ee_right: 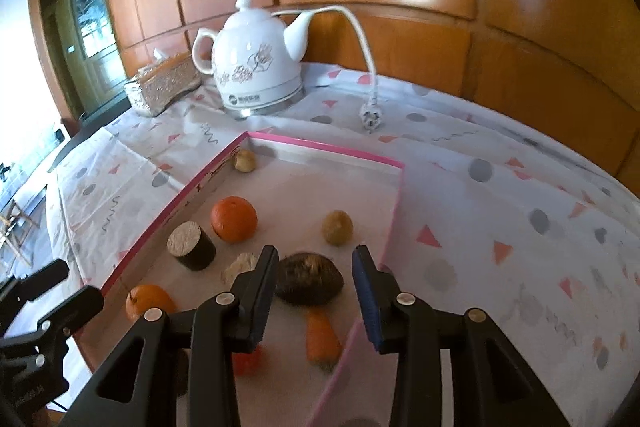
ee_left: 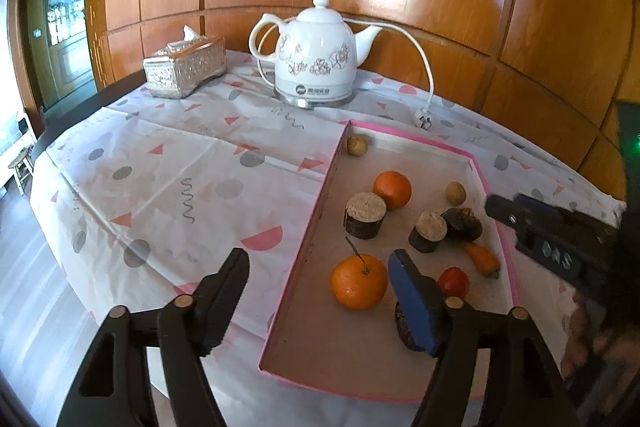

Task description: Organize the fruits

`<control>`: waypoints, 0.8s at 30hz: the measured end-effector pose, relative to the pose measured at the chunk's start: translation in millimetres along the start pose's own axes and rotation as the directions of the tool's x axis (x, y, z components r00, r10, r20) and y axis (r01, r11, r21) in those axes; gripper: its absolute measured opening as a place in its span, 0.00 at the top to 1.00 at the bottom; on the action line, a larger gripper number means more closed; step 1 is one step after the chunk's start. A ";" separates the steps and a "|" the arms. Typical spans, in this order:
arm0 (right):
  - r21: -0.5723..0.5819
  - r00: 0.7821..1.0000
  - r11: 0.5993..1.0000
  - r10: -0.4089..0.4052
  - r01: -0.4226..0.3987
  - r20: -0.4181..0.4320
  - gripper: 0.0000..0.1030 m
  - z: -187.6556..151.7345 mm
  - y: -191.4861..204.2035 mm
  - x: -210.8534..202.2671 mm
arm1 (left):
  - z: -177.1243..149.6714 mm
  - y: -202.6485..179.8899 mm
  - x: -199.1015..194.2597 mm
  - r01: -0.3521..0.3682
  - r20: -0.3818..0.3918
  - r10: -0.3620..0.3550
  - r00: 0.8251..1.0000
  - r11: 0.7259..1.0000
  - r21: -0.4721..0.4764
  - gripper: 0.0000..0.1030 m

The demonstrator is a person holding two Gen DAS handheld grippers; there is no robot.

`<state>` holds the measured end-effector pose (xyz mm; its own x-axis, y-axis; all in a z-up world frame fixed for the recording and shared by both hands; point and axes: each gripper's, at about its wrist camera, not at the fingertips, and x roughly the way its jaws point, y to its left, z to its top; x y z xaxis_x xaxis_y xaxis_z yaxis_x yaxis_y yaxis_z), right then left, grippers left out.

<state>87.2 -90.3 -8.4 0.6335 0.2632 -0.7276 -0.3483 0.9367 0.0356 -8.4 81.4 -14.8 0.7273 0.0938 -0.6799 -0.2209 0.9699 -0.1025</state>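
Left wrist view showed a round table w/ a white cloth printed w/ pink and grey shapes, and on it a shallow pink-edged cardboard tray holding the fruit. The left gripper hung over the tray's near left edge, claw apart, nothing between the fingers: the left finger sat outside the tray over the cloth, the blue-padded right finger inside it, in front of a dark round item that it mostly hid. Just beyond lay a stemmed orange tangerine; a small red fruit and a small orange carrot-shaped piece lay to its right. Farther back: two dark-skinned cut cylinders w/ pale tops, a dark brown lumpy root-like piece, a second orange, and two small tan round fruits, one of them in the far corner. Behind the tray stood a white floral ceramic kettle on its base, w/ a silver tissue box to its left and wood panelling behind. Right wrist view showed the right gripper over the tray's near right part, claw apart, not touching anything; the dark root piece lay between and just beyond its fingertips, w/ the carrot piece nearer the camera. The kettle's loose white plug lay on the cloth past the tray.
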 end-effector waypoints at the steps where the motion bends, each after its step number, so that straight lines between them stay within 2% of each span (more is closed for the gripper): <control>1: 0.008 1.000 1.000 -0.018 0.018 0.019 0.58 -4.7 0.5 -8.2 | 0.3 -1.4 -3.5 -0.004 0.013 0.004 1.000 1.000 0.002 0.25; 6: 0.073 0.992 0.993 -0.096 0.091 0.076 0.41 -29.2 -0.4 -39.7 | -0.8 -10.3 -17.1 0.011 0.050 -0.012 0.999 1.000 0.016 0.10; 7: 0.083 0.990 0.991 -0.116 0.109 0.082 0.41 -35.0 -0.4 -44.8 | -1.9 -13.2 -21.1 0.006 0.062 -0.007 0.998 1.000 0.022 0.02; 8: 0.091 0.988 0.988 -0.131 0.123 0.085 0.41 -40.8 -0.7 -49.1 | -2.7 -14.7 -23.8 0.001 0.069 -0.003 0.998 1.000 0.025 0.00; 13: 0.116 0.987 0.983 -0.151 0.143 0.064 0.41 -58.0 -5.2 -55.4 | -7.0 -22.3 -31.5 0.022 0.066 -0.024 0.998 0.999 0.040 0.00; 24: 0.095 0.986 0.986 -0.145 0.137 0.081 0.41 -65.7 2.7 -66.4 | -9.9 -29.4 -45.5 -0.019 0.103 0.012 0.995 0.998 0.067 0.00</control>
<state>-1.2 -120.4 -5.0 0.7311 0.1422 -0.6673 -0.1905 0.9817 0.0005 -41.5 46.4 12.0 0.7878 0.1286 -0.6024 -0.1909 0.9808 -0.0403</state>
